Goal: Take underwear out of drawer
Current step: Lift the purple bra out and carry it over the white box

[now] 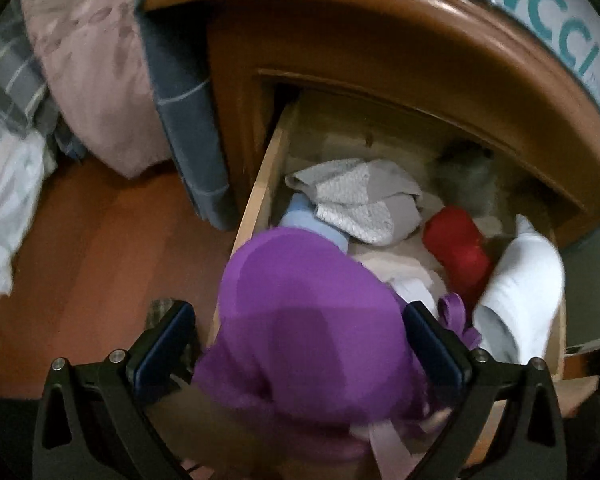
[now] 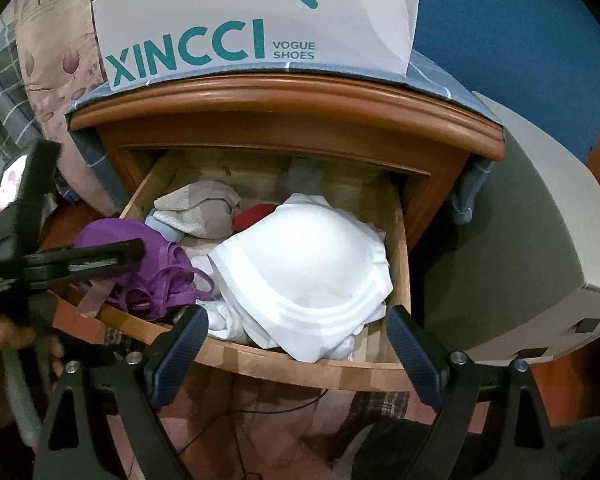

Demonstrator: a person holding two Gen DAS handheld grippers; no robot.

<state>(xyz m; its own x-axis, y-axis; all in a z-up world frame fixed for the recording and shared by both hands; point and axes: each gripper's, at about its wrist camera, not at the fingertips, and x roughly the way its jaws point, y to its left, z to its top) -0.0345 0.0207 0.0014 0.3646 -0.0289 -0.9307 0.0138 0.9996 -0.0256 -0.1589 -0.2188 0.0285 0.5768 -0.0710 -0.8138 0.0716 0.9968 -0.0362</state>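
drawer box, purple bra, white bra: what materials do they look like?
Drawer: pale unfinished-looking wood with visible grain; the cabinet around it is glossy brown.
Purple bra: soft matte fabric, probably synthetic, with shinier ribbon-like straps.
White bra: smooth moulded padded cup, probably foam under knit fabric; it holds a domed shape.

In the pale wood drawer [image 2: 396, 240], a white bra [image 2: 300, 256] lay right of a purple bra [image 2: 156, 264]. Behind them sat a red roll [image 2: 256, 214] and grey speckled cloth [image 2: 196, 208]. The box [image 2: 260, 12] above read teal on white.
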